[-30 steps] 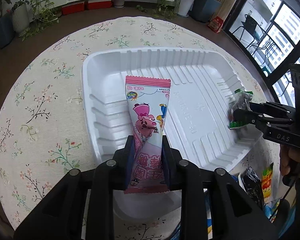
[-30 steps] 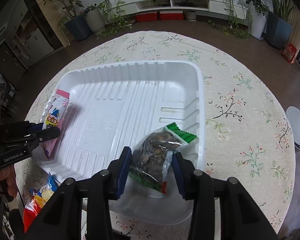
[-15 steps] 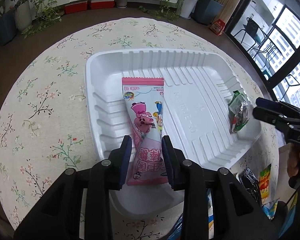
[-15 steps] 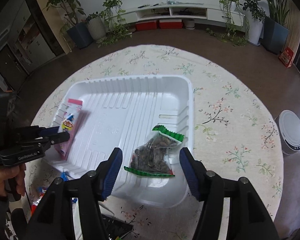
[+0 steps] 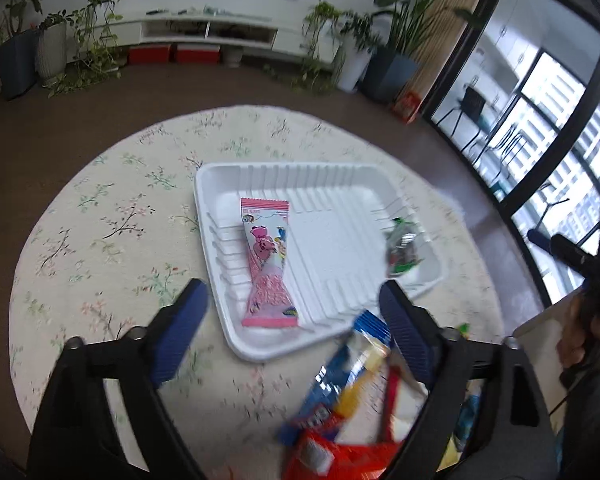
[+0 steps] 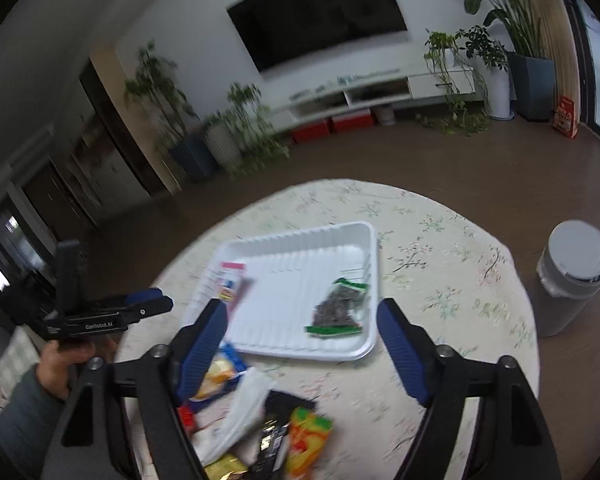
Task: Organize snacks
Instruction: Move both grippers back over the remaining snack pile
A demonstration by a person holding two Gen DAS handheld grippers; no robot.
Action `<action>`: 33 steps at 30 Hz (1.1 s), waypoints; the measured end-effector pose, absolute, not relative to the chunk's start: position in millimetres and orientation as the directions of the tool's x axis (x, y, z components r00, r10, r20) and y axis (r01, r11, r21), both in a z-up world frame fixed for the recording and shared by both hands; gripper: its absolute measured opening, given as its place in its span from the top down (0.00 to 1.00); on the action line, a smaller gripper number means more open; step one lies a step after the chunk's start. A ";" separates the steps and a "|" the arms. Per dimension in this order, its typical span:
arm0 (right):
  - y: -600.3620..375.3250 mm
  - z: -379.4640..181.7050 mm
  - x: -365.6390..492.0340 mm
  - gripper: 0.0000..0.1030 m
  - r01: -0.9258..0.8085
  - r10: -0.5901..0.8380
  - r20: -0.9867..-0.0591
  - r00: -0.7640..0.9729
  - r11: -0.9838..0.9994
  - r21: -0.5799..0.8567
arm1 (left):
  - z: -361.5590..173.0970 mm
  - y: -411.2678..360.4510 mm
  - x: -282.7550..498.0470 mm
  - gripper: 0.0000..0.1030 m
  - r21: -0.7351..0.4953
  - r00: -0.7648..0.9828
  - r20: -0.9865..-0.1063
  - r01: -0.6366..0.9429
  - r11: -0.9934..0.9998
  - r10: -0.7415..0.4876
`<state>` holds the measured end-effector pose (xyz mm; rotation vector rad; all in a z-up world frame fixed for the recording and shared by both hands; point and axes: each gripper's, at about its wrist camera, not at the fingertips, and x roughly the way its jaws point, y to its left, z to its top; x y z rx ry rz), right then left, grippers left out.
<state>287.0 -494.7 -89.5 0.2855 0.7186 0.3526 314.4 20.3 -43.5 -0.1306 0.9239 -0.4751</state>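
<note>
Floral-clothed round worktop point(image 5: 112, 216) carries the white tray point(image 5: 300, 170) holding the pink packet point(image 5: 266, 268) and green-edged bag point(image 6: 338, 308); with left tool point(image 5: 296, 312) and right tool point(image 6: 302, 340) jaws opening, empty, approach the loose snack pile point(image 6: 260, 416) squarely, pinching one wrapper mid-body.

Black claw point(image 5: 292, 312) frames with blue ribbed pads point(image 6: 204, 332), silver screws; grey sleeve point(image 6: 16, 412).

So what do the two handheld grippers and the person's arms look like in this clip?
Both are black two-finger rigs with ribbed blue pads and silver bolts along the finger arms. Seen from the right wrist camera, the left gripper has a black body with small white lettering, too blurred to read. A grey-green sleeve covers the arm behind it. The right gripper looks black from the left wrist camera. No cables are clearly visible.
</note>
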 end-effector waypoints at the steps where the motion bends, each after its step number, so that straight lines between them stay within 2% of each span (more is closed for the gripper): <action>1: -497.5 -89.4 272.6 0.14 -0.217 0.433 -0.560 0.706 0.885 0.411 | -36.1 27.9 298.1 0.01 -0.316 0.531 -0.711 0.344 0.884 -0.460; 4: -505.7 -97.8 231.5 0.06 -0.211 0.511 -0.479 0.713 0.809 0.549 | -21.2 47.6 246.3 0.00 -0.316 0.606 -0.627 0.377 0.870 -0.490; 6: -509.4 -109.1 204.6 0.05 -0.202 0.560 -0.421 0.713 0.740 0.642 | -15.2 60.8 204.8 0.00 -0.289 0.665 -0.584 0.366 0.885 -0.465; 10: -511.0 -133.8 160.3 0.02 -0.171 0.637 -0.347 0.688 0.607 0.776 | -29.9 78.6 147.5 0.00 -0.296 0.631 -0.674 0.246 0.923 -0.385; 13: -512.5 -158.6 130.5 0.02 -0.132 0.686 -0.282 0.670 0.485 0.865 | -54.7 97.9 109.3 0.00 -0.406 0.625 -0.669 0.146 0.902 -0.402; 16: -508.5 -180.2 110.2 0.07 -0.074 0.698 -0.270 0.663 0.420 0.904 | -82.4 98.4 96.0 0.01 -0.372 0.586 -0.734 0.076 0.925 -0.343; 19: -494.7 -178.0 100.2 0.07 -0.079 0.681 -0.334 0.652 0.499 0.863 | -88.1 95.4 92.6 0.01 -0.343 0.573 -0.757 0.060 0.938 -0.313; 21: -483.0 -168.0 95.7 0.08 -0.096 0.623 -0.418 0.662 0.624 0.776 | -84.5 89.9 89.3 0.01 -0.330 0.577 -0.756 0.071 0.941 -0.309; 25: -452.0 -142.1 94.9 0.09 -0.201 0.530 -0.517 0.672 0.803 0.562 | -85.3 68.5 95.2 0.01 -0.278 0.561 -0.769 0.137 0.951 -0.306; 29: -431.6 -143.9 93.9 0.12 -0.252 0.451 -0.588 0.671 0.885 0.392 | -85.2 42.3 97.8 0.01 -0.214 0.525 -0.782 0.280 0.936 -0.336; 33: -432.3 -154.0 100.6 0.16 -0.262 0.412 -0.668 0.620 0.911 0.319 | -86.3 17.0 101.3 0.03 -0.156 0.469 -0.798 0.446 0.881 -0.378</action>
